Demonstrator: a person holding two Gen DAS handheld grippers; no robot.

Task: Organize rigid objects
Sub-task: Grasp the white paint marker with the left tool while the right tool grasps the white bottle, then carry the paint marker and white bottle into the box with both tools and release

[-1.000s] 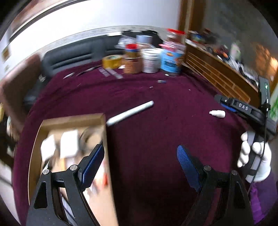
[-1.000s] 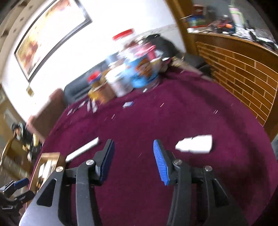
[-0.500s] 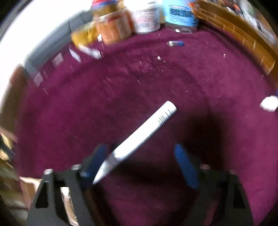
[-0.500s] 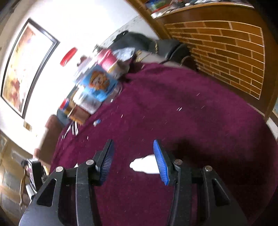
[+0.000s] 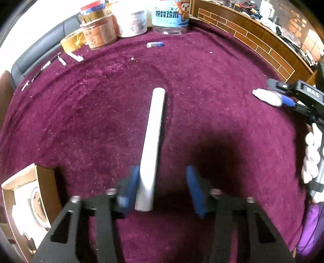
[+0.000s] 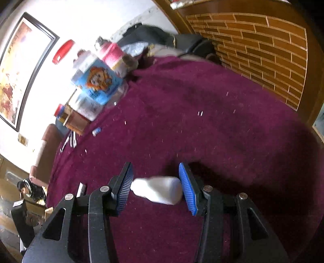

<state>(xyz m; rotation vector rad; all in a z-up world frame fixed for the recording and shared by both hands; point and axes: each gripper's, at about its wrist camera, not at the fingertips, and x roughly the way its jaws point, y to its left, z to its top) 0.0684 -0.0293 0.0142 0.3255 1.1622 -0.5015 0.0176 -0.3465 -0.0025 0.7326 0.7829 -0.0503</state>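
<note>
A long white tube [image 5: 152, 141] lies on the purple tablecloth [image 5: 212, 125]. Its near end sits between the open fingers of my left gripper [image 5: 163, 187], close to the left pad. A small white bottle [image 6: 158, 191] lies on its side across the gap of my right gripper [image 6: 156, 188]. Both blue pads stand at the bottle's ends, and the jaws look open around it. The bottle also shows in the left wrist view [image 5: 267, 97], at the right gripper's tip. An open cardboard box [image 5: 28, 200] with items inside sits at the left.
Jars and tubs [image 5: 131, 18] and a tape roll [image 5: 71, 41] stand at the table's far edge, with small tools [image 5: 60, 58] and a small blue item [image 5: 155, 44] nearby. A brick-pattern wooden counter [image 5: 253, 40] runs along the right.
My left gripper moved from over the box to the white tube, which now lies between its fingers. My right gripper moved down onto the white bottle, which now lies between its pads.
</note>
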